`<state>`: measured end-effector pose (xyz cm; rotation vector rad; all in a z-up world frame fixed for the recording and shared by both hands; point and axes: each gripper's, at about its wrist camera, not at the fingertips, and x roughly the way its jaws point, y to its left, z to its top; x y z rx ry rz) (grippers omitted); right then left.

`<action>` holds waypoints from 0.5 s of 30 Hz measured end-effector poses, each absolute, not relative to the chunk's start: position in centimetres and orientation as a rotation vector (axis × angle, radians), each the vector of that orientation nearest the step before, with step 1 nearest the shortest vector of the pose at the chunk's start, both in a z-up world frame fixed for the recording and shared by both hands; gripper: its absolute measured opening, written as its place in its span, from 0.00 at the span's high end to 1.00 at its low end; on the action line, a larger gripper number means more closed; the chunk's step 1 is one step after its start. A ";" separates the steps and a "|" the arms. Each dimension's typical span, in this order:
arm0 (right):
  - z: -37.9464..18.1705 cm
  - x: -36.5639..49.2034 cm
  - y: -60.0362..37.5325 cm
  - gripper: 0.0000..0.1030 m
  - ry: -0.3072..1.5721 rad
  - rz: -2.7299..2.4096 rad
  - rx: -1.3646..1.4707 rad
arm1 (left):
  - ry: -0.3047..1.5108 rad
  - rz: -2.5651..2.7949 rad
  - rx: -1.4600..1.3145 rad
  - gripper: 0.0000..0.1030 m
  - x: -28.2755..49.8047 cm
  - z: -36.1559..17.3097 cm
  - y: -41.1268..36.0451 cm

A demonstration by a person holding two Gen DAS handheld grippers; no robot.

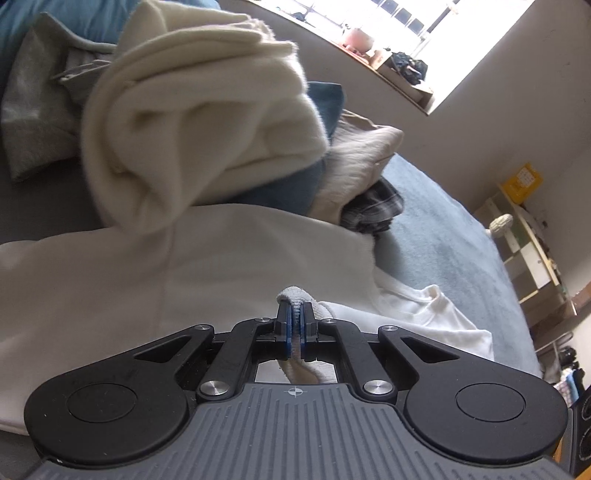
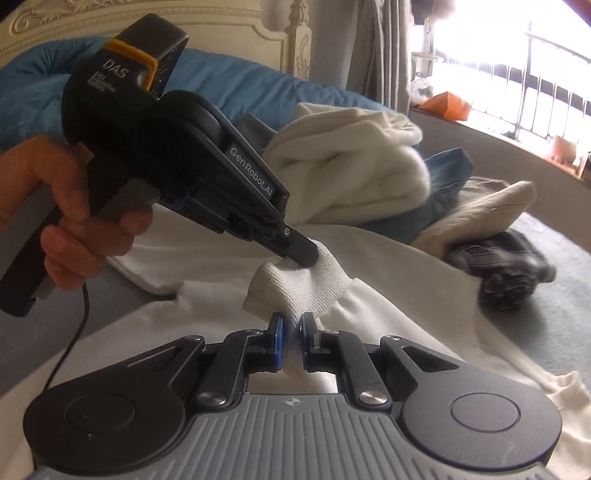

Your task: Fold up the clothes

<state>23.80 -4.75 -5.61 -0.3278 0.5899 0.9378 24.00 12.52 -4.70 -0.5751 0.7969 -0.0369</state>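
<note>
Pinching ribbed cuff (image 2: 295, 288): right gripper (image 2: 291, 339) at near edge, left gripper (image 2: 306, 258) at far-left edge | white sweatshirt (image 2: 388, 332) spread on bed (image 2: 554, 236) | cuff spans both grippers, near-to-far.

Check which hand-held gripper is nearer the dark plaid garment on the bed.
Right, probably. The right hand-held gripper grips the ribbed cuff on the side toward the plaid garment; the left hand-held gripper grips the cuff's other end.

Carved headboard (image 2: 147, 16) — shelf unit (image 1: 532, 254) — sunlit window (image 2: 517, 55).
</note>
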 end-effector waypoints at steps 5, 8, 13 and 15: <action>-6.2 24.1 -3.2 0.91 0.614 0.971 -0.317 | 0.808 -0.008 -0.569 0.99 23.5 -5.1 13.8; -6.6 24.0 -2.5 0.91 0.626 0.986 -0.312 | 0.817 0.009 -0.554 0.99 23.3 -5.2 14.2; -7.8 24.4 -1.3 0.90 0.657 1.003 -0.277 | 0.838 0.041 -0.487 0.99 23.4 -5.8 14.6; -8.7 24.8 -0.9 0.89 0.688 1.002 -0.265 | 0.871 0.064 -0.465 0.98 23.6 -6.9 14.7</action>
